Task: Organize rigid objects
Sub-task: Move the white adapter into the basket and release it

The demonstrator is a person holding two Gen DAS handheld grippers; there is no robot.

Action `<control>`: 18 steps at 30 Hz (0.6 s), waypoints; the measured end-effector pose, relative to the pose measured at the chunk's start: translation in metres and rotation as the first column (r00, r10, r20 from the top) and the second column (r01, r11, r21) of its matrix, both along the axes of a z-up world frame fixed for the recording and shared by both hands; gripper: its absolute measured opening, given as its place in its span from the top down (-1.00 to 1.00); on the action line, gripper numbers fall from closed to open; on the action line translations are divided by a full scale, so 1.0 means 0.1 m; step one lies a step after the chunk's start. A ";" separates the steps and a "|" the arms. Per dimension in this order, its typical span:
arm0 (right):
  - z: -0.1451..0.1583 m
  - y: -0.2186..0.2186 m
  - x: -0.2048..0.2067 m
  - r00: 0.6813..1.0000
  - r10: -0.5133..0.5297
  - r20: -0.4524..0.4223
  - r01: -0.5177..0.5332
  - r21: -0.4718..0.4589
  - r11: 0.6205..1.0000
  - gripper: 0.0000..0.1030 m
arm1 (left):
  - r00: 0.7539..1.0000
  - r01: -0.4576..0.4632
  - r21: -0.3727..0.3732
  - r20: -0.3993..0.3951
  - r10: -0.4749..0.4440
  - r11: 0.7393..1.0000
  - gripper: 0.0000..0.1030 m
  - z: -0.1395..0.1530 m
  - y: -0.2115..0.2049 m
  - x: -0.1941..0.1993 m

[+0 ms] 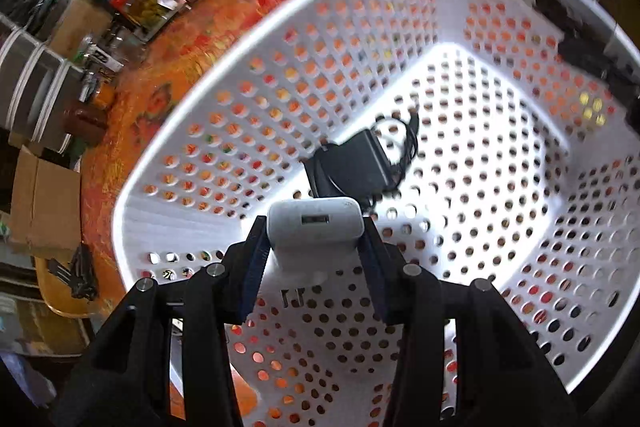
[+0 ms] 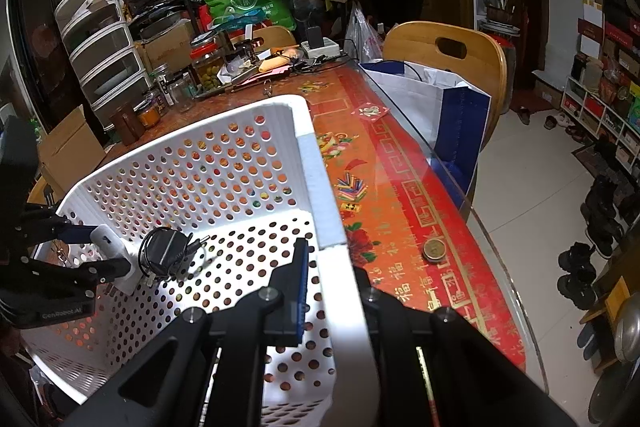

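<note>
Trouble, if it came, would most likely have come from the release. The left claw (image 1: 316,255) was clamped on a white charger (image 1: 316,231), held by its sides above the inside of the white perforated basket (image 1: 280,99), with the plug prongs pointing down toward the basket floor. A black adapter (image 1: 352,163) with its cord coiled loosely around it already lay on that floor, just beyond and below the white one. Let go from there, the charger could have struck the adapter or snagged the loose cord, or bounced and ended tipped against the wall. The left wrist view was blurred, so a release on the move might have flung it sideways.

The right claw (image 2: 332,283) was closed on the basket's rim, one finger inside the wall and one outside, apparently steadying it on the red patterned surface (image 2: 400,187). That grip sat near a corner; a slip could have let the light basket slide toward the surface edge, where a small round tin (image 2: 434,250) also rested.
</note>
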State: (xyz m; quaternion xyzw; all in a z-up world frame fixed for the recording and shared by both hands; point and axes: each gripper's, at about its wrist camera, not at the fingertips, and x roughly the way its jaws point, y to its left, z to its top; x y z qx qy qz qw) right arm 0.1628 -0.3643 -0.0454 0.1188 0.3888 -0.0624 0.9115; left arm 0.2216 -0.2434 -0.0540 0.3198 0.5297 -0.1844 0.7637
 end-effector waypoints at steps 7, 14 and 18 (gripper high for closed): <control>-0.02 -0.04 -0.03 1.000 0.005 0.005 -0.005 0.007 1.000 0.83 | 0.998 0.037 0.029 -0.060 -0.035 0.999 0.12 -0.19 -0.08 0.05; -0.04 -0.05 -0.05 1.000 0.004 -0.001 -0.004 0.001 1.000 0.83 | 0.995 0.068 -0.038 0.076 -0.065 0.997 -0.62 0.06 -0.01 -0.12; -0.03 -0.04 -0.05 1.000 0.006 -0.009 -0.006 -0.006 1.000 0.83 | 0.984 0.025 -0.197 0.176 0.010 0.980 -0.62 0.46 0.51 -0.27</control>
